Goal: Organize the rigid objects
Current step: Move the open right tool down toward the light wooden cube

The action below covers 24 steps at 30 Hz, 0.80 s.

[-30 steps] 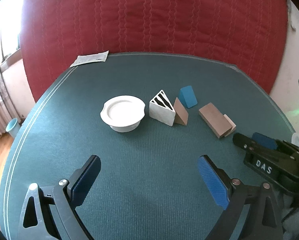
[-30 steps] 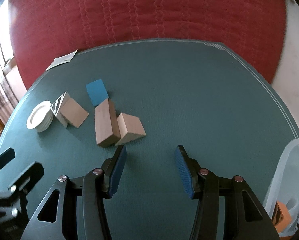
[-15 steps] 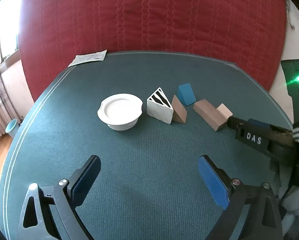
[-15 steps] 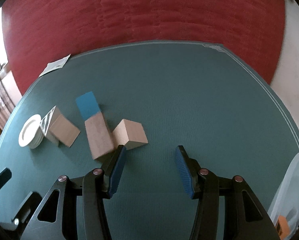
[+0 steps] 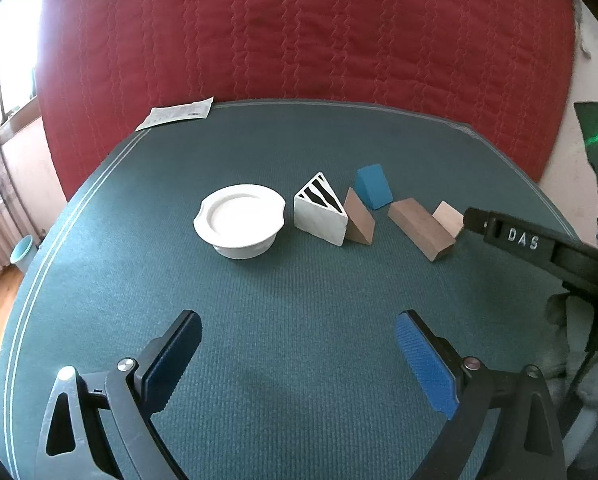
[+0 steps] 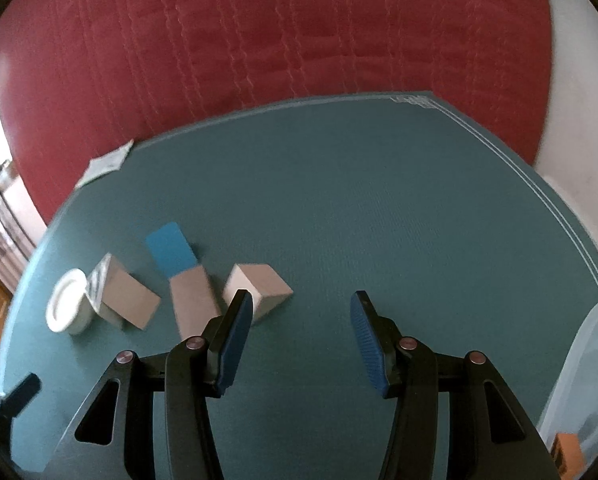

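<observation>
Since a second ago the right gripper (image 6: 301,320) has slid toward the blocks, so its left pad now overlaps the pale block (image 6: 259,286) in the right wrist view; whether it touches is unclear. Its jaws stand apart with nothing between them. Left gripper (image 5: 295,354) hovers unmoved over bare green surface (image 5: 299,280), jaws spread wide and empty. On the surface lie a white bowl (image 5: 239,220), striped wedge (image 5: 319,210), brown wedge (image 5: 359,218), blue block (image 5: 373,186) and long brown block (image 5: 421,228), in a loose row
</observation>
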Available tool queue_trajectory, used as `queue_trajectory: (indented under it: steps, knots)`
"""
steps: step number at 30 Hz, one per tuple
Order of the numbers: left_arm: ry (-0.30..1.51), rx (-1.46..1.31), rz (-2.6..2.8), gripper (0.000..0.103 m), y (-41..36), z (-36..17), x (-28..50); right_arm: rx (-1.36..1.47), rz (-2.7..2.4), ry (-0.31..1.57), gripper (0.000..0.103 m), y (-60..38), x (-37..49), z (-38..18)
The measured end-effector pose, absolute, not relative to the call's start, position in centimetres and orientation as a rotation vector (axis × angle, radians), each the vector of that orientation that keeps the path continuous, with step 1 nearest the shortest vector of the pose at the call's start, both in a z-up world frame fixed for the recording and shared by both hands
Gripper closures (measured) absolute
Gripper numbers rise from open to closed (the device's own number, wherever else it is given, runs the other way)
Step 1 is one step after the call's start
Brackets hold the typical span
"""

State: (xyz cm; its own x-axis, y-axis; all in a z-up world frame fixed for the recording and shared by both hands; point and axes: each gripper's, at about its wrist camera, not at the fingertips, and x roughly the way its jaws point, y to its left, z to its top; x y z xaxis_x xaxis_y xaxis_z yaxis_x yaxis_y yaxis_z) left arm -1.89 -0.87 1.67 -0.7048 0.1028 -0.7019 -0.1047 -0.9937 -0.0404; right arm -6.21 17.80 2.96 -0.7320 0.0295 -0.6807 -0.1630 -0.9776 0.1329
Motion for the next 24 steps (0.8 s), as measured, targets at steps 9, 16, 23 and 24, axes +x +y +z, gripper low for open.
queue_trajectory:
  steps: [9, 16, 23, 24]
  knots:
    - [-0.002, -1.161, 2.794, 0.003, -1.2, 1.5, -1.7, -1.135, 2.851, 0.327, 0.051, 16.2, -7.9, 2.7]
    - [-0.020, -1.175, 2.786, 0.003, -1.6, 1.3, -1.9, -1.132, 2.822, 0.321, 0.051, 16.0, -9.7, 2.4]
    - [-0.033, -1.184, 2.781, 0.003, -1.9, 1.1, -2.0, -1.155, 2.815, 0.311, 0.062, 16.7, -9.2, 2.1]
    - [-0.034, -1.185, 2.781, 0.003, -1.9, 1.1, -2.0, -1.157, 2.813, 0.313, 0.062, 16.8, -9.1, 2.1]
